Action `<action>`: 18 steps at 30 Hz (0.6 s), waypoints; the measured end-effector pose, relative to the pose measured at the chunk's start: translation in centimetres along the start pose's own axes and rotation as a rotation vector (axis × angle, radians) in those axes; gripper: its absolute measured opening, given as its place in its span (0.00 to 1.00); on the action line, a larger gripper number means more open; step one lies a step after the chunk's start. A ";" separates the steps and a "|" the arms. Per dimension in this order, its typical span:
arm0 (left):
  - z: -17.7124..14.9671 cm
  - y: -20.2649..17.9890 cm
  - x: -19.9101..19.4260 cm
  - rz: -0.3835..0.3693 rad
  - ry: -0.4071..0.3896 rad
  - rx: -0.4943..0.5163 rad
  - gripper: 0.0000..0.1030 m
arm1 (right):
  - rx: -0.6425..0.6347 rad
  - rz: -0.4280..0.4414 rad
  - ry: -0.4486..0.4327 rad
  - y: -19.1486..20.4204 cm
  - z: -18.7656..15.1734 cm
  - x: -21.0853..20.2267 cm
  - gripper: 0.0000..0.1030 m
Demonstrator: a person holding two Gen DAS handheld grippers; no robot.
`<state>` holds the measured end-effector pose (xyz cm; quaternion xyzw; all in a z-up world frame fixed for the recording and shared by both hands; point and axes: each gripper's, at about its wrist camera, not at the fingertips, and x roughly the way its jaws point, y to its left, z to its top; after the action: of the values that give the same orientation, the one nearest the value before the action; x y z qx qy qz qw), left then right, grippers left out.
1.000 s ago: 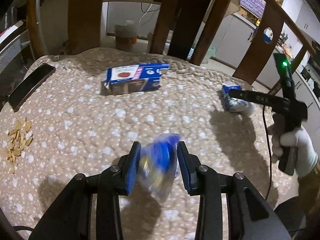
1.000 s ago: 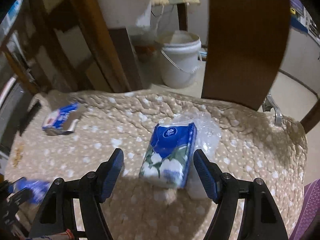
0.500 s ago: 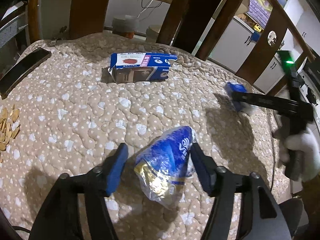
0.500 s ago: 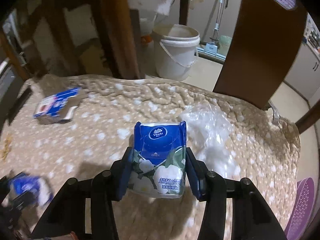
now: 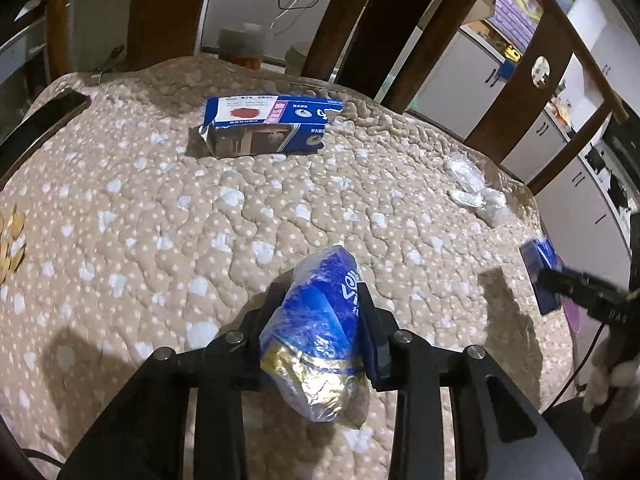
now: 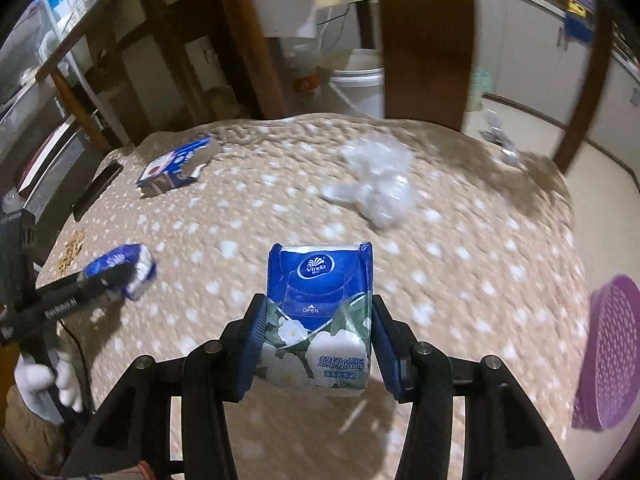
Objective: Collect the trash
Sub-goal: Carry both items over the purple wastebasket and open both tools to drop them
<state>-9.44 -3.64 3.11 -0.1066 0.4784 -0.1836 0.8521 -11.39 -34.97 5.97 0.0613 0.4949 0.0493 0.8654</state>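
Clearly the pick-up step is in hand on both sides, with a piece of trash clamped in each pair of tongs above the quilted, spotted tablecloth [image 5: 248,208]. At the far left of the table lie a dark phone [image 5: 38,120] near the edge and a small heap of what look like seed shells [image 5: 12,236], neither yet touched. Further in, an empty blue-and-white carton [image 5: 268,126] rests on its side toward the far edge, well apart from both grippers. The left gripper [image 5: 320,312] has just been closing, and its pads now press on a crumpled blue-and-gold snack wrapper [image 5: 320,344], which bulges out between the jaws and hangs toward the camera. To the right of it, the right gripper [image 6: 316,336] is clamped on a blue Vinda tissue pack [image 6: 320,308], held upright with its label facing up and apparently lifted clear of the cloth. Beyond it a wad of clear plastic film [image 6: 376,184] sits loose on the cloth, and a purple perforated basket [image 6: 608,356] shows past the table's right edge. Judging from this, the next move calls for carrying both held pieces to a bin, perhaps that basket, without loosening either grip; the carton, the film and the shells remain to be gathered.
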 end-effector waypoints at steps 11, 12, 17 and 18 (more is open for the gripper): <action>0.7 -6.3 -3.6 -0.056 -0.018 0.067 0.32 | 0.201 -0.007 -0.113 -9.7 -3.4 -4.2 0.52; 0.9 -7.4 -3.6 -0.061 -0.014 0.086 0.32 | 0.222 -0.008 -0.127 -10.7 -3.7 -4.6 0.52; 1.4 -12.9 -3.0 -0.086 0.009 0.175 0.32 | 0.307 -0.029 -0.194 -15.5 -5.0 -6.6 0.52; 1.5 -14.5 -2.6 -0.099 0.018 0.199 0.32 | 0.323 -0.037 -0.208 -16.5 -5.2 -7.0 0.52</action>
<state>-12.42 -15.76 11.11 -0.0434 0.4597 -0.2732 0.8439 -19.04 -51.99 6.74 0.1951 0.4052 -0.0531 0.8916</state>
